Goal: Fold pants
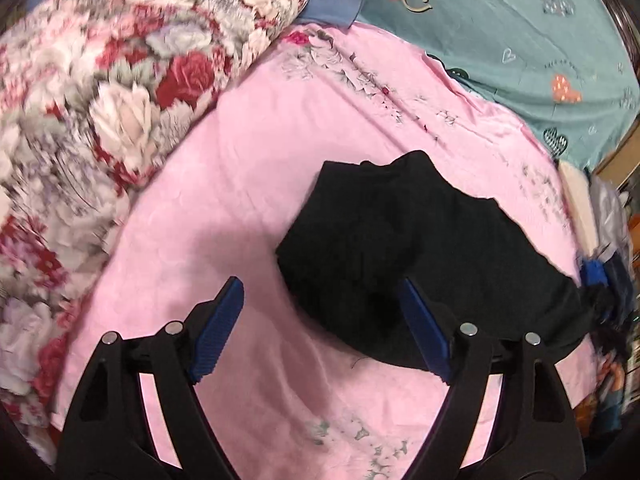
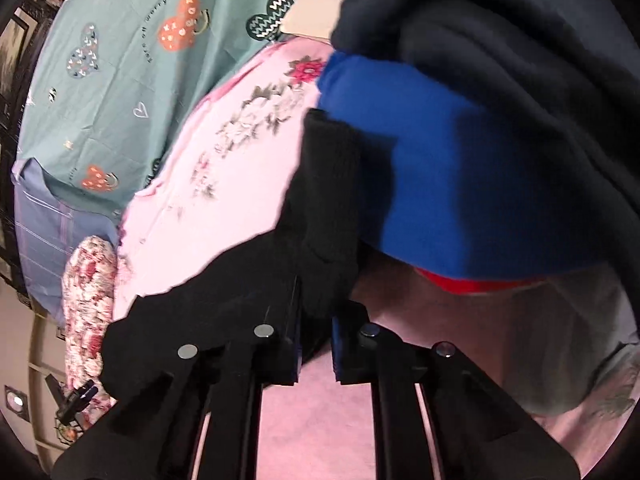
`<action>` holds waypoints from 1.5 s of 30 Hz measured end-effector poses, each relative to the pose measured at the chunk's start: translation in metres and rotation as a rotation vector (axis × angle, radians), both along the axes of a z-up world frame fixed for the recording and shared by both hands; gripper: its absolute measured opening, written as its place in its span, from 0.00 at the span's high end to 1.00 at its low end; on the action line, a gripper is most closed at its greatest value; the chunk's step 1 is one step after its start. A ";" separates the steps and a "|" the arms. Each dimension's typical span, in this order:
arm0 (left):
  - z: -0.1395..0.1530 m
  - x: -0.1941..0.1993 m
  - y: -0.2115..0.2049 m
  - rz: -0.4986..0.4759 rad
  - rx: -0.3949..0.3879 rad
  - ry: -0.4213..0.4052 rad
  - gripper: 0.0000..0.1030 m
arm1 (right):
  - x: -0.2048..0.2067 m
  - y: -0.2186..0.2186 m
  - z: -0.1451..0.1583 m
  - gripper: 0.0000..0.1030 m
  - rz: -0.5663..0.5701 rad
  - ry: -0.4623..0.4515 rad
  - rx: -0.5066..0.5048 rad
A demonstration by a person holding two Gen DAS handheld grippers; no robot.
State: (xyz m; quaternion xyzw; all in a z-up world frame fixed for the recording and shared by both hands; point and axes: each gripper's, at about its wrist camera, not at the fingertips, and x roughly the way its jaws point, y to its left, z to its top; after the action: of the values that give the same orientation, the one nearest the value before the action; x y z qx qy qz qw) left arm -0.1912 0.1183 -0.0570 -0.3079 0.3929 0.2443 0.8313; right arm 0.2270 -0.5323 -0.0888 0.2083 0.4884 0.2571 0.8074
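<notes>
Black pants [image 1: 404, 256] lie bunched and partly folded on the pink floral bedsheet [image 1: 248, 184]. My left gripper [image 1: 320, 300] is open and empty, hovering over the near left edge of the pants; its right finger [image 1: 424, 332] is above the fabric. My right gripper [image 2: 316, 320] is shut on a fold of the black pants [image 2: 320, 200] and lifts it off the sheet. In the left wrist view the right gripper [image 1: 596, 280] shows at the far right end of the pants.
A rolled red-and-white floral quilt [image 1: 100, 120] lies along the left. A teal sheet with hearts [image 1: 520, 40] covers the far side. A person's dark sleeve and blue cuff [image 2: 420, 160] fill the upper right of the right wrist view.
</notes>
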 end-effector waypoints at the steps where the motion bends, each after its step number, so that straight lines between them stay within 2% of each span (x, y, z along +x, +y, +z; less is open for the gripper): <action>1: -0.003 0.001 0.004 0.007 -0.039 -0.021 0.21 | 0.000 -0.002 -0.002 0.88 -0.006 0.010 0.007; 4: -0.013 0.009 0.015 0.027 -0.136 -0.083 0.21 | -0.002 -0.001 -0.003 0.88 -0.011 0.005 0.010; 6: -0.017 0.019 0.016 0.042 -0.164 -0.095 0.28 | -0.002 0.001 0.001 0.88 -0.011 -0.007 0.001; 7: -0.019 0.025 0.016 0.049 -0.166 -0.089 0.48 | -0.003 0.003 0.004 0.88 -0.013 -0.016 -0.007; 8: -0.020 0.030 0.016 0.066 -0.141 -0.064 0.60 | -0.003 0.004 0.006 0.88 -0.016 -0.024 -0.015; 9: -0.020 0.035 0.016 0.068 -0.130 -0.048 0.70 | -0.004 0.005 0.008 0.88 -0.019 -0.033 -0.024; 11: -0.013 0.036 0.017 0.069 -0.111 -0.062 0.82 | -0.005 0.006 0.010 0.90 -0.021 -0.046 -0.037; 16: 0.011 0.029 0.033 0.113 -0.079 -0.097 0.84 | -0.002 0.009 0.018 0.93 -0.026 -0.065 -0.010; 19: 0.011 0.027 0.030 0.118 -0.029 -0.046 0.84 | -0.004 0.009 0.022 0.93 -0.011 -0.078 0.009; 21: 0.000 0.022 0.035 0.146 -0.051 -0.020 0.84 | -0.004 0.008 0.014 0.93 0.013 -0.054 -0.002; 22: -0.006 0.018 0.038 0.164 -0.065 -0.014 0.86 | -0.004 0.008 0.007 0.90 0.021 -0.028 -0.031; 24: -0.013 0.012 0.045 0.201 -0.085 -0.010 0.86 | -0.002 0.003 -0.004 0.73 0.006 0.018 -0.033; 25: -0.013 0.011 0.047 0.210 -0.094 -0.020 0.86 | -0.002 -0.003 -0.008 0.50 -0.013 0.039 -0.016; 26: -0.011 0.011 0.049 0.221 -0.092 -0.020 0.86 | -0.002 -0.010 -0.012 0.44 -0.044 0.052 -0.006; 28: -0.008 0.015 0.048 0.232 -0.066 0.004 0.86 | -0.001 -0.017 -0.013 0.44 -0.043 0.034 0.057; 30: -0.005 0.019 0.049 0.247 -0.046 0.019 0.86 | 0.004 -0.017 -0.015 0.43 -0.055 0.033 0.071; 34: -0.006 0.021 0.049 0.268 -0.039 0.032 0.86 | 0.022 -0.002 -0.024 0.43 -0.030 0.058 0.107; 36: -0.006 0.019 0.048 0.273 -0.041 0.030 0.86 | 0.030 0.006 -0.026 0.46 -0.037 0.051 0.105; 37: -0.006 0.018 0.047 0.275 -0.044 0.028 0.86 | 0.033 0.009 -0.026 0.72 -0.027 0.048 0.112; 38: -0.005 0.017 0.047 0.274 -0.043 0.029 0.86 | 0.035 0.011 -0.027 0.83 -0.010 0.060 0.138; 40: -0.001 0.017 0.040 0.256 -0.013 0.048 0.86 | 0.033 0.010 -0.014 0.85 -0.009 0.023 0.136; 43: 0.004 0.029 0.018 0.178 0.098 0.113 0.83 | 0.022 -0.003 0.013 0.85 -0.018 -0.051 0.193; 44: 0.003 0.032 0.013 0.160 0.127 0.138 0.82 | 0.016 -0.007 0.024 0.85 -0.013 -0.092 0.189; 45: 0.001 0.036 0.006 0.142 0.164 0.177 0.80 | 0.011 -0.006 0.031 0.85 -0.015 -0.121 0.118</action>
State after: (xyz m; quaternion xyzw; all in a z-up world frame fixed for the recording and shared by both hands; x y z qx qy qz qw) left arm -0.1547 0.1239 -0.0558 -0.2434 0.4206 0.3598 0.7965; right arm 0.2383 -0.5383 -0.0583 0.2434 0.4209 0.2915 0.8238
